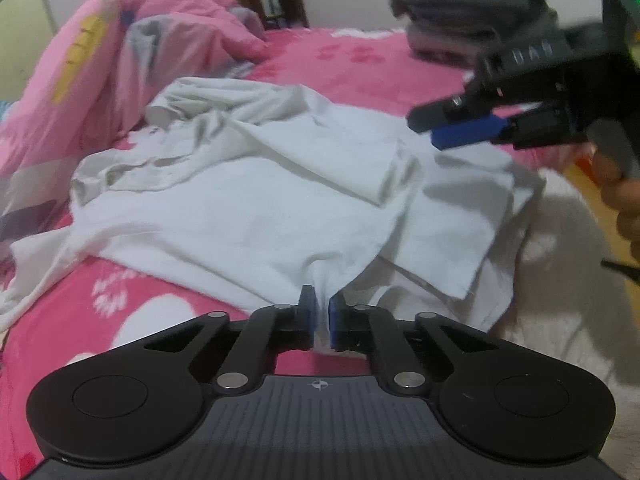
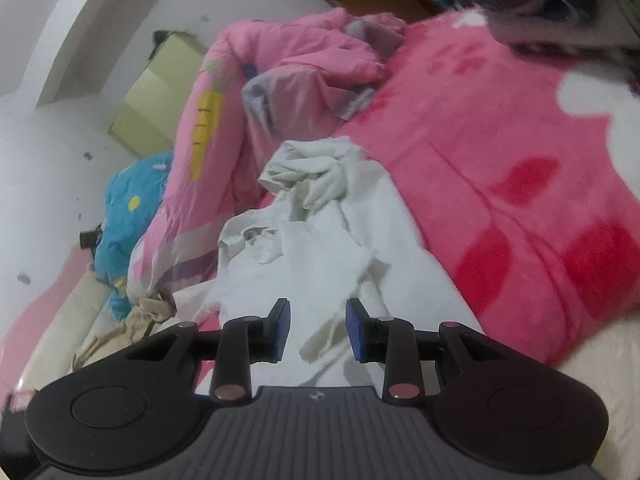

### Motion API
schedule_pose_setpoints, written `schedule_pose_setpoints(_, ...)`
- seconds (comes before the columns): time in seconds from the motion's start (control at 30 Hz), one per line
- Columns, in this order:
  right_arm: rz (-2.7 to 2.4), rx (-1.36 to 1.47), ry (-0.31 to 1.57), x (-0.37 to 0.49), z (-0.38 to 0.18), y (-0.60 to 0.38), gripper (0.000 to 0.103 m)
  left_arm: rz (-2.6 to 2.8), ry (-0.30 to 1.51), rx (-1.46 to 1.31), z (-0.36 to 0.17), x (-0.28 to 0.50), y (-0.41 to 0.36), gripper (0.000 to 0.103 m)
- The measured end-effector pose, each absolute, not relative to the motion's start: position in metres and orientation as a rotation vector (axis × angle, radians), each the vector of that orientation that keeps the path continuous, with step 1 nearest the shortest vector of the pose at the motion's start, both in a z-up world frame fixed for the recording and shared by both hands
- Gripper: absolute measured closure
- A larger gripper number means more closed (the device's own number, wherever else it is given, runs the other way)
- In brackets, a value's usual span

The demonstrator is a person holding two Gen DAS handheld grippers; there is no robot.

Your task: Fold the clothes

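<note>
Left wrist view: my left tool (image 1: 322,320) sits at 6 o'clock in the frame. Its blue pads (image 1: 308,312) are drawn together and clamped on a fold at the near hem of the white garment (image 1: 248,184). The garment lies crumpled across the middle of the frame on the pink blanket (image 1: 360,56) covering the bed, with its bunched end toward 10 o'clock. My right tool (image 1: 444,128) enters from 3 o'clock, above the garment's right edge; its black and blue fingers sit close together with nothing between them, but I cannot tell from this angle whether they are fully together. My right hand (image 1: 624,200) grips its handle at the frame edge. A pink quilt (image 1: 120,56) is heaped at 10 o'clock. A stack of dark folded clothes (image 1: 472,8) sits at 1 o'clock, well apart from the garment.

Right wrist view: my right tool (image 2: 318,328) is at 6 o'clock, fingers apart, holding nothing. The white garment (image 2: 312,248) lies directly below and ahead of it, running toward 12 o'clock, where its end is bunched. The pink blanket (image 2: 500,152) fills the 3 o'clock side. The pink quilt (image 2: 280,56), bearing a carrot print, lies at 11 o'clock. A blue patterned cloth (image 2: 128,208) lies at 9 o'clock.
</note>
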State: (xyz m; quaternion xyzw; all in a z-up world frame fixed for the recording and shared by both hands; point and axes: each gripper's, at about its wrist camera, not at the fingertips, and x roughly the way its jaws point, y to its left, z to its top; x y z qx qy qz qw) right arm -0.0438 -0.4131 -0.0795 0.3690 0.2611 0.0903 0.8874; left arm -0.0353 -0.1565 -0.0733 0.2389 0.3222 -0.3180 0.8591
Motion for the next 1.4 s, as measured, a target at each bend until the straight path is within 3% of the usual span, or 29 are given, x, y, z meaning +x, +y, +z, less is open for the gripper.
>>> schedule_pose_setpoints(0.33, 0.26, 0.644, 0.579, -0.021, -0.063, -0.383, 0.069, -0.534, 0.724, 0.431, -0.045, -0.058, -0.069, 0.103)
schedule_pose_setpoints(0.6, 0.166, 0.612, 0.672, -0.007, -0.071, -0.374, 0.069, -0.422, 0.938, 0.372, -0.093, -0.08, -0.014, 0.103)
schedule_pose_setpoints(0.73, 0.117, 0.542, 0.716, 0.0, -0.073, -0.371, 0.062, -0.449, 0.957, 0.291, -0.093, -0.078, 0.005, 0.103)
schedule_pose_setpoints(0.83, 0.109, 0.5, 0.736, 0.002, -0.073, -0.366, 0.058, -0.486, 0.898, 0.146, -0.073, -0.071, 0.022, 0.095)
schedule_pose_setpoints(0.87, 0.112, 0.493, 0.745, 0.003, -0.074, -0.365, 0.058, -0.5, 0.889, 0.097, -0.068, -0.069, 0.024, 0.089)
schedule_pose_setpoints(0.93, 0.122, 0.482, 0.764, 0.004, -0.077, -0.361, 0.058, -0.53, 0.882, 0.008, -0.062, -0.061, 0.025, 0.087)
schedule_pose_setpoints(1.33, 0.153, 0.356, 0.772, 0.002, -0.068, -0.342, 0.065, -0.541, 1.024, -0.123, -0.093, -0.017, -0.008, 0.087)
schedule_pose_setpoints(1.4, 0.16, 0.348, 0.766, 0.0, -0.066, -0.341, 0.065, -0.528, 1.034, -0.144, -0.095, -0.015, -0.004, 0.094)
